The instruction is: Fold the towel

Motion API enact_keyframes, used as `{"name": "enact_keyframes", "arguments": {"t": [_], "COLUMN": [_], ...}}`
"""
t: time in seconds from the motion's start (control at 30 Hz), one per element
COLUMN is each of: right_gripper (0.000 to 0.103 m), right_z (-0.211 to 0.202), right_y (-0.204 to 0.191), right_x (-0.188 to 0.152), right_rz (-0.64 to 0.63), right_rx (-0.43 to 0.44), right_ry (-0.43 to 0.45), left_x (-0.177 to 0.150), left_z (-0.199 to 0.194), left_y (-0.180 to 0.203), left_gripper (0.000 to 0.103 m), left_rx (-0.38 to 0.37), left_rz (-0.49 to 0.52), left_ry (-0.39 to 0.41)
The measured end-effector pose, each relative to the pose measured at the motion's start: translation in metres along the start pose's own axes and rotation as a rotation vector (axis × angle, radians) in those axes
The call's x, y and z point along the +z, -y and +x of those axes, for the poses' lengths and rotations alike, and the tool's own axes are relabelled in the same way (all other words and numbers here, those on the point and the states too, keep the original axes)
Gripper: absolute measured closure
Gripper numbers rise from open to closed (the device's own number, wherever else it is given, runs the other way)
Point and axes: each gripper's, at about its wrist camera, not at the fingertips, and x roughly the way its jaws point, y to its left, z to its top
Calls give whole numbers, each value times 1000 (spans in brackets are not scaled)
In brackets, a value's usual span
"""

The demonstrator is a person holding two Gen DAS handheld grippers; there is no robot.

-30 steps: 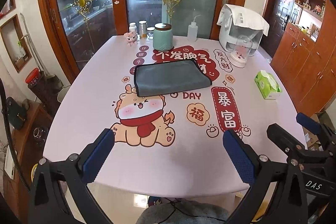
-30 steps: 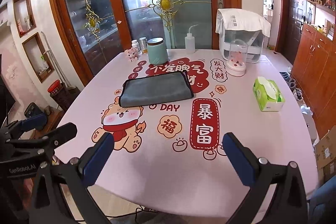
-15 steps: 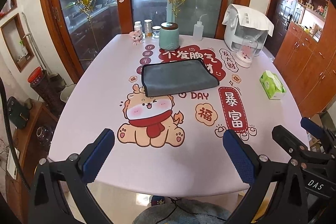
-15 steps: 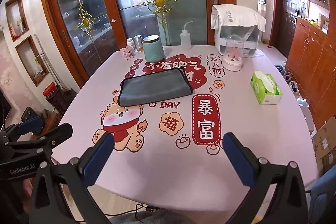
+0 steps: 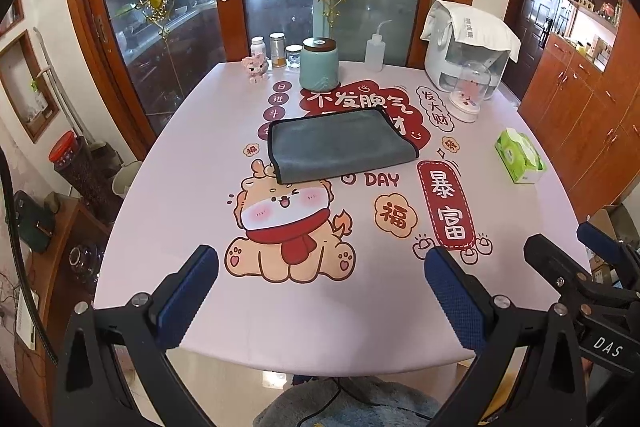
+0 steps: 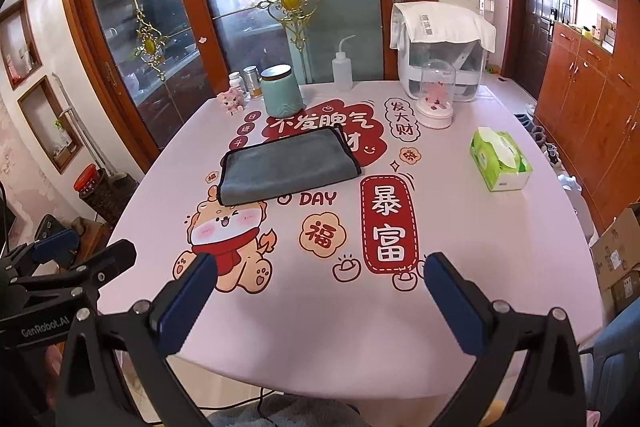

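Observation:
A grey towel (image 5: 340, 145) with a dark hem lies folded flat on the pink printed table (image 5: 192, 187), toward the far middle; it also shows in the right wrist view (image 6: 286, 165). My left gripper (image 5: 320, 291) is open and empty, held above the table's near edge, far from the towel. My right gripper (image 6: 320, 293) is open and empty too, over the near edge. Each gripper shows at the side of the other's view: the right one (image 5: 592, 259) and the left one (image 6: 72, 255).
At the table's back stand a teal jar (image 5: 319, 63), small bottles (image 5: 276, 49), a pink figurine (image 5: 256, 67), a squeeze bottle (image 5: 374, 51), a white appliance (image 5: 466, 61) and a glass dome (image 5: 468, 95). A green tissue box (image 5: 518, 157) lies at the right. Glass doors stand behind.
Both grippers have drawn back and up from the table, so the towel and table look smaller and farther. The towel has not moved. Both grippers stay open.

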Motion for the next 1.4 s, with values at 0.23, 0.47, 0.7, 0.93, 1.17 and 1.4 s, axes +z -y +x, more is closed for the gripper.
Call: {"name": "enact_keyframes", "arguments": {"t": [0.23,0.47,0.7,0.93,1.17,1.4], "right_gripper": [0,0,0,0,0,0], "right_z": [0,0,0,0,0,0], "right_y": [-1,-2,-3,-3,-4,-4], "right_x": [0,1,2,1,1,2], "right_rz": [-1,-5,-5,-6,-6,-5], "right_rx": [-2,-1,-1,-2,-1,-4], "right_ry": [1,1,0,1,0,0], "left_x": [0,0,0,0,0,-2], "left_z": [0,1,3,3,3,3], "left_y": [0,-2,-4,-4,-4,-6], "left_gripper": [0,0,0,0,0,0], "left_rx": [1,5,4,5,5,5], "left_rz": [1,4,7,6,7,8], "left_ry": [-3,-6,-8,-9,-10,-11]}}
